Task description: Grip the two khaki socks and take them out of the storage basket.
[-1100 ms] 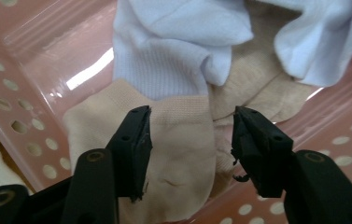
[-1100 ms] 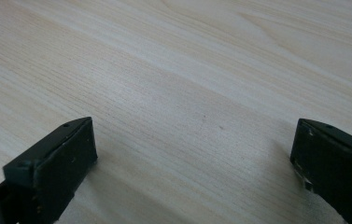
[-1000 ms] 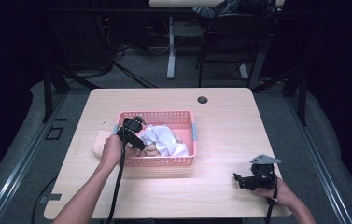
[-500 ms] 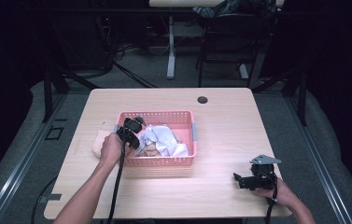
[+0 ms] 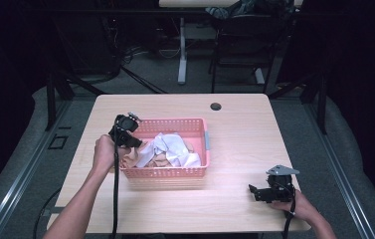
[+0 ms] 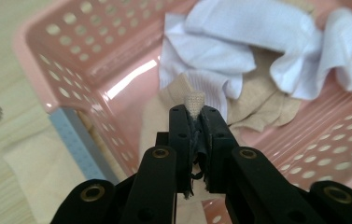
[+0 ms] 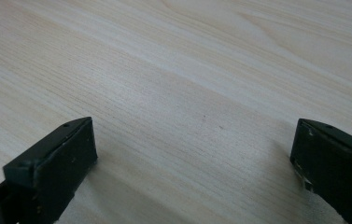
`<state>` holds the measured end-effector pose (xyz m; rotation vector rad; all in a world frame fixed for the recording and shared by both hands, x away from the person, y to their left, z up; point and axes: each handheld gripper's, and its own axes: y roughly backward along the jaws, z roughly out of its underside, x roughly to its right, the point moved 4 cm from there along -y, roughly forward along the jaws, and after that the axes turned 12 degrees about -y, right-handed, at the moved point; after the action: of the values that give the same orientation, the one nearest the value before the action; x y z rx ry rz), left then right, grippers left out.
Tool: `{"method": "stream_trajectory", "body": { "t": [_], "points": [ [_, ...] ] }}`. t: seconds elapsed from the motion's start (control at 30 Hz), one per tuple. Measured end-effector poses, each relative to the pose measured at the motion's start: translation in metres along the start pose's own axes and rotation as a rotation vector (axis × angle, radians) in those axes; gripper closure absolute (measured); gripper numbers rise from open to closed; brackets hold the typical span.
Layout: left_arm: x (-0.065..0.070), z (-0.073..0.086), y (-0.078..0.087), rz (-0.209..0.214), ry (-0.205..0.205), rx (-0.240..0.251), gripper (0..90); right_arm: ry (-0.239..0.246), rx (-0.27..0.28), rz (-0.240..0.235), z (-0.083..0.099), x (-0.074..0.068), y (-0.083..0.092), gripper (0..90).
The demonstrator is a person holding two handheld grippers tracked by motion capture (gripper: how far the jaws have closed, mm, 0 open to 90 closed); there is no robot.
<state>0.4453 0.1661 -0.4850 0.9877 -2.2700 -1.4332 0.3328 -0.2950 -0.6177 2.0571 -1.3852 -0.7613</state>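
Pinching a beige sock (image 6: pixel 193 100), the left gripper (image 6: pixel 194 122) is clamped inside the pink basket (image 5: pixel 170 173). White socks (image 6: pixel 239 37) remain there. The right gripper (image 7: pixel 192 149) gapes empty, well apart.

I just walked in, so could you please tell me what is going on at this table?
A person is picking clothes out of a pink basket. The left gripper has just closed its fingers on a beige sock at the basket's left end. The right gripper rests open on the table, holding nothing.
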Motion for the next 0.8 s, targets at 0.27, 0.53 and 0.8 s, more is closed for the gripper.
{"method": "stream_trajectory", "body": {
  "t": [0.27, 0.53, 0.8],
  "points": [
    [-0.009, -0.015, 0.045, -0.021, 0.003, 0.102, 84.9, 0.000, 0.000, 0.000, 0.000, 0.000, 0.000, 0.0],
    [-0.013, -0.025, 0.067, -0.025, 0.005, 0.127, 84.9, 0.000, -0.001, 0.000, 0.000, 0.000, 0.000, 0.0],
    [-0.016, -0.029, 0.084, -0.046, -0.010, 0.161, 84.9, 0.000, 0.000, 0.000, 0.000, 0.000, 0.000, 0.0]
  ]
}}
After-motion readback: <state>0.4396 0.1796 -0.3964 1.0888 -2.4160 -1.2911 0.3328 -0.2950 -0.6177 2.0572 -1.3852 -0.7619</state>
